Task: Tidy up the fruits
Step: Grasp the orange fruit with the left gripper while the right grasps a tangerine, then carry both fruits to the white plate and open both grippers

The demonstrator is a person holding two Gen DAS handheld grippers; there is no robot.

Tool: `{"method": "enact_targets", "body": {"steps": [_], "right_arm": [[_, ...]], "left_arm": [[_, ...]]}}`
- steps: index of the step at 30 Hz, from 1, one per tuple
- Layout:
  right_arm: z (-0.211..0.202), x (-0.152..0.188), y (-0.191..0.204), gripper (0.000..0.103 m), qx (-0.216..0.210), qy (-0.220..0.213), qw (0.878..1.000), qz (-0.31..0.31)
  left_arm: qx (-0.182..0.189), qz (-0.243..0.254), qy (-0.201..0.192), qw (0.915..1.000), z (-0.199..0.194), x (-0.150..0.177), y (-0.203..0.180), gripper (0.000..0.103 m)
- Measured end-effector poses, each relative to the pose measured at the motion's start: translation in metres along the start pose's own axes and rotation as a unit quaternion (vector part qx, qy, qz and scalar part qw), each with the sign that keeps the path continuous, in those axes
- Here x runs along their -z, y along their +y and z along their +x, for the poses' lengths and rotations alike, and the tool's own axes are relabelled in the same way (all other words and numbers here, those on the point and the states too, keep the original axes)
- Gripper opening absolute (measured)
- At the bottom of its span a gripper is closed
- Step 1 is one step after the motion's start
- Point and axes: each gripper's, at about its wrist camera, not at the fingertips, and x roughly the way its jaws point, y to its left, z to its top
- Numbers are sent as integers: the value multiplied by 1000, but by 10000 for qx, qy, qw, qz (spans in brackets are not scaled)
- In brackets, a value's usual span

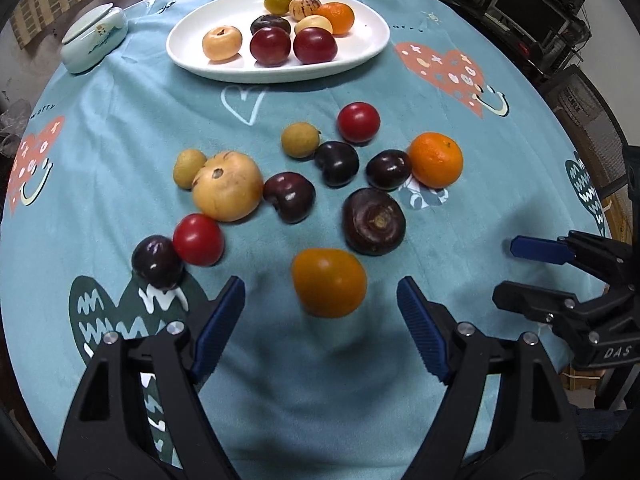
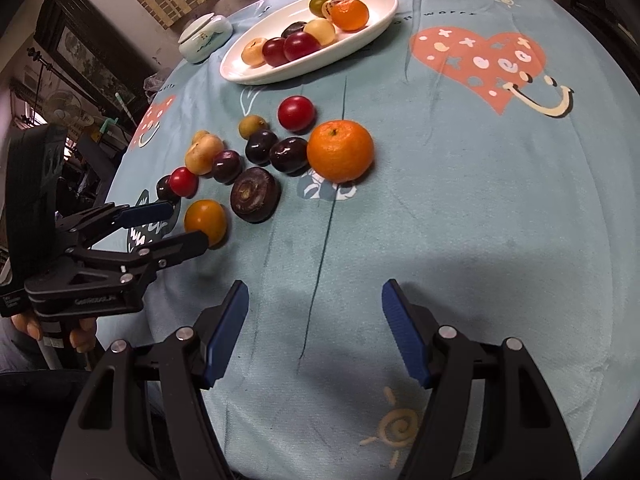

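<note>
- The left gripper (image 1: 322, 312) holds its jaws spread wide and released; the orange-yellow tomato (image 1: 329, 282) lies on the cloth in the gap between them, just ahead of the blue pads, with neither pad touching it.
- In the right wrist view the same tomato (image 2: 205, 221) sits at the tips of the left gripper (image 2: 188, 224), whose dark arms reach in from the left edge of the counter (image 2: 480, 200).
- The right gripper (image 2: 316, 320) also has its jaws released, with only bare teal cloth between them; the loose fruit lies well ahead and to its left.
- Beyond the tomato lie a dark purple round fruit (image 1: 374, 222), several dark plums, two red tomatoes, a tan fruit (image 1: 227, 186) and a mandarin (image 1: 436, 160), all loose near the middle of the counter.
- A white oval plate (image 1: 192, 60) near the far edge already carries eight fruits.
- A pale lidded jar (image 1: 94, 42) stands near the far left edge, just beside the plate.
</note>
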Motion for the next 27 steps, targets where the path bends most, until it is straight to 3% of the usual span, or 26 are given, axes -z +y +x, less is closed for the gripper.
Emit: {"method": "enact_targets", "body": {"steps": [9,12,16,21,24,27], "right_arm": [[0,-24,8,70,175,-193,9991,-328],[6,-39,11,70,420,-317,9971,-543],[19,-57,17,70,817,-380,9907,-1021],[32,-71,14,69,881,-271,9872,-1301],[41,-75,15,64,1007,-194,9829,-1527],[48,-77,17,50,992,-70,9787,-1795]], "left_arm": [[-24,34,143,9999,14,-3,0,77],[150,-35,252,9996,20,-1,4,41],[103,-13,181,9998,16,-1,1,41],[163,-167,-53,9997,-3,2,9,41],[147,-241,-178,9994,-14,3,10,41],[128,-278,-245,9992,-21,1,8,41]]}}
